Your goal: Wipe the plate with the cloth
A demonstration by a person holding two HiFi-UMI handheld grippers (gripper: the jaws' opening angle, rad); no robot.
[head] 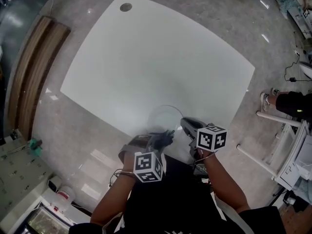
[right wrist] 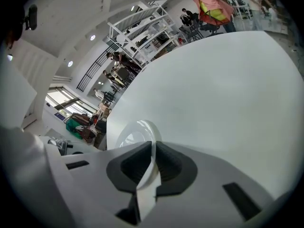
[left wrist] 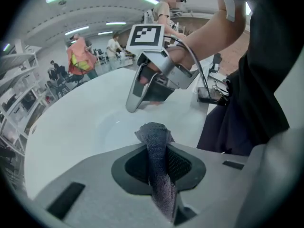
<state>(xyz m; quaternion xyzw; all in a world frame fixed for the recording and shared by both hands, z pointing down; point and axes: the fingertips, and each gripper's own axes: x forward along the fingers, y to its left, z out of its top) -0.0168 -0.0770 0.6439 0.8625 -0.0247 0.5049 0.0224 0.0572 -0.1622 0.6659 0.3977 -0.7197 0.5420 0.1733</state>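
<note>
Now your right gripper (right wrist: 149, 163) is clamped on the near rim of the plate (right wrist: 135, 134). The plate runs straight out ahead of the jaws, and its hollow face is turned to the left of the right gripper view. In the head view the plate (head: 165, 117) sits over the near edge of the table (head: 156, 57); I cannot tell whether it touches the top.

Your left gripper (left wrist: 159, 163) is closed on the cloth (left wrist: 154, 139). The cloth's long axis follows the jaws, and its bunched end sticks out past the tips towards the right gripper (left wrist: 134, 104), with a gap between them.

Seen from the head, both your forearms come up from the bottom edge, close together. The left gripper (head: 157, 140) sits just beside the plate's near-left rim, and the right gripper (head: 185, 125) is at its near-right rim. The cloth (head: 164, 137) lies between the two grippers, near the plate.
</note>
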